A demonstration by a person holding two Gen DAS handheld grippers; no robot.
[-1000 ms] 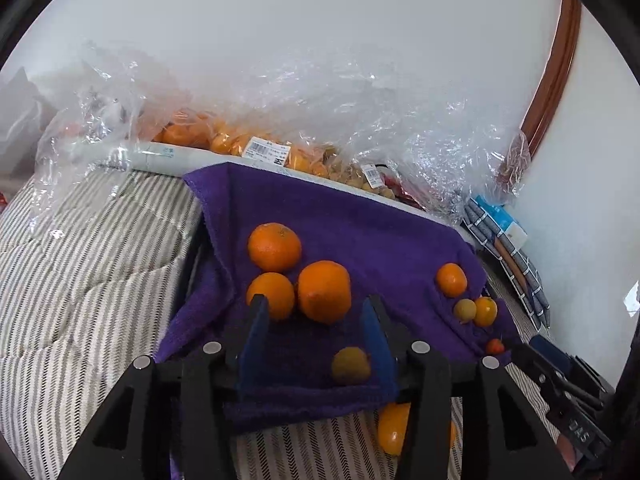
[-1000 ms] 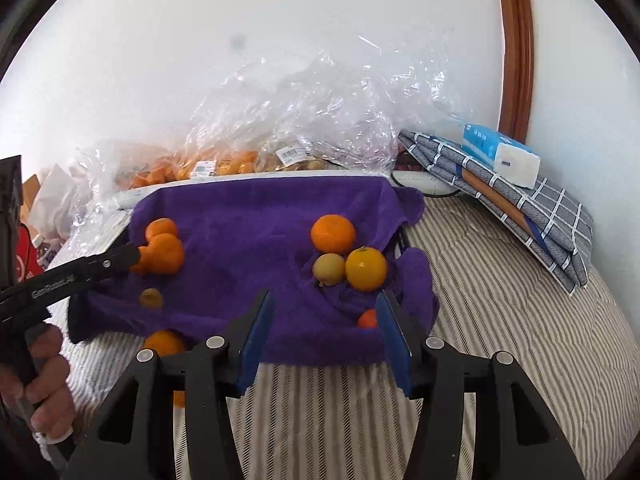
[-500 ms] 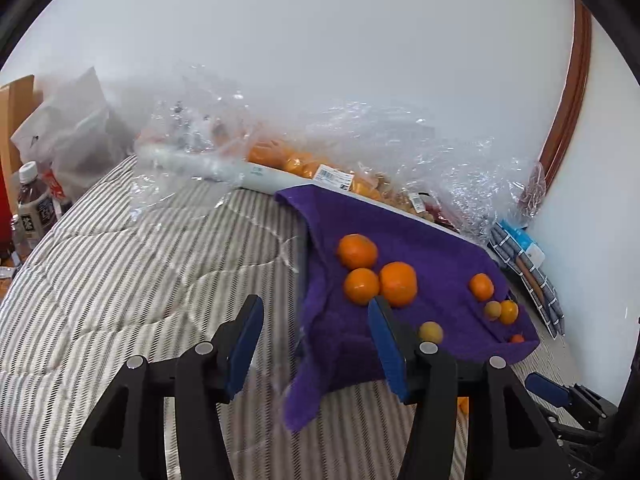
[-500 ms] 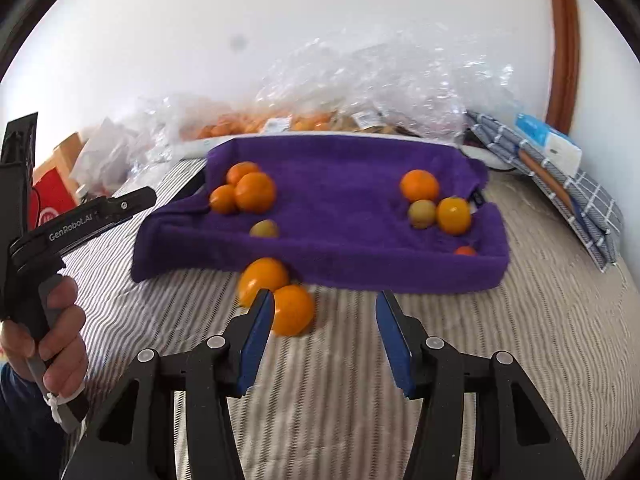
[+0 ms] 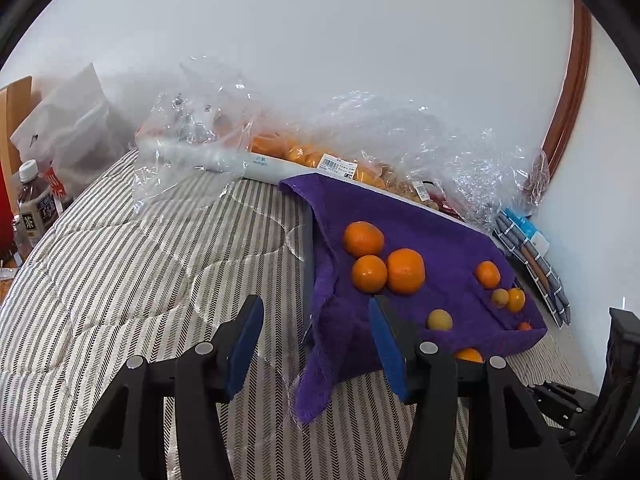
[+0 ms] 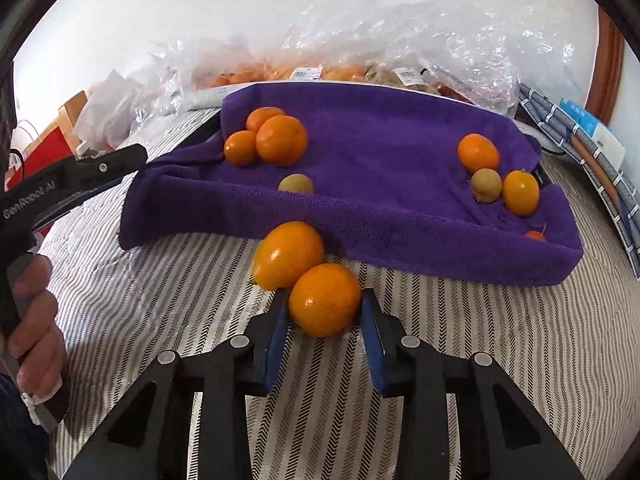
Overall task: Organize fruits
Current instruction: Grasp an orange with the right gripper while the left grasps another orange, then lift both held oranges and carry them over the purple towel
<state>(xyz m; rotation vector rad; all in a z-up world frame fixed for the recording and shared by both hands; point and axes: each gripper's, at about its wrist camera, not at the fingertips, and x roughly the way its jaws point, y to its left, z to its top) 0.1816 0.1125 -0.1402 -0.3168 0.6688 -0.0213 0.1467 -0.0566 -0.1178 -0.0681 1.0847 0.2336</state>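
Observation:
A purple towel (image 6: 380, 140) lies on the striped bedcover with a cluster of three oranges (image 6: 280, 140) at its left, a small yellowish fruit (image 6: 296, 184) near its front edge, and a few small fruits (image 6: 478, 152) at its right. Two orange fruits rest on the bedcover in front of it. My right gripper (image 6: 324, 296) is closing on the nearer orange fruit (image 6: 324, 308), its blue pads touching both sides. The other fruit (image 6: 288, 254) touches it behind. My left gripper (image 5: 314, 308) stands open and holds nothing, left of the towel (image 5: 420, 232).
Crinkled plastic bags (image 6: 380, 32) holding more fruit line the wall behind the towel. A folded checked cloth with a tissue pack (image 6: 592, 136) lies to the right. A bottle (image 5: 34, 208) stands off the bed's left edge. A person's hand (image 6: 32, 320) grips the left tool.
My right gripper has come down and left toward the two fruits on the bedcover, and its jaws have narrowed around the nearer one. My left gripper swung left off the towel, then held still.

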